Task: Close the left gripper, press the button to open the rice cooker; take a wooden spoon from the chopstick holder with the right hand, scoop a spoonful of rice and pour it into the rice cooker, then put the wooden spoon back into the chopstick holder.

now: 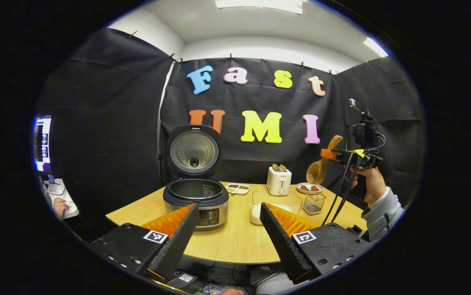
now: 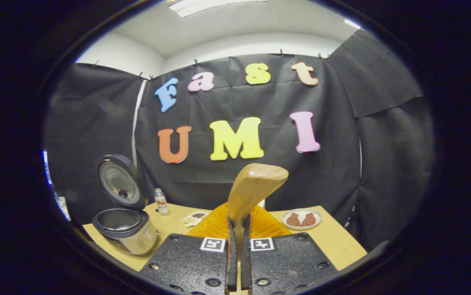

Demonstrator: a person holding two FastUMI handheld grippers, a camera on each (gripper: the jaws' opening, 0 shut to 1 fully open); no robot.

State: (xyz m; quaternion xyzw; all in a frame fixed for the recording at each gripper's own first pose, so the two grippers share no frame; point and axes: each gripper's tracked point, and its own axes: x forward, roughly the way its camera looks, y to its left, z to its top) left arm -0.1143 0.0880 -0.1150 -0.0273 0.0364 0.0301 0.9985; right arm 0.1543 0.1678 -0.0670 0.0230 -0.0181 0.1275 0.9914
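Round wood-grain table [image 1: 235, 241]; right tongs [image 2: 238, 246] clamp smooth wooden spoon [image 2: 254, 186].

The round silver rice cooker with a dark rim [image 1: 196, 200] stands open near the left end of the wooden desk [image 1: 235, 241], its lid [image 1: 193, 150] tipped straight up at the back and showing its metal inner plate. The dark inner pot looks bare from here. The light-brown wooden spoon [image 1: 320, 166] hangs in the air above the right side of the desk, bowl down and tilted, well apart from the cooker; in the right gripper view its handle [image 2: 252, 190] rises upright, clamped at the base. Below it, on the desk, sits the small wire-mesh chopstick holder [image 1: 314, 203], upright, beside a clear rectangular container [image 1: 277, 200].
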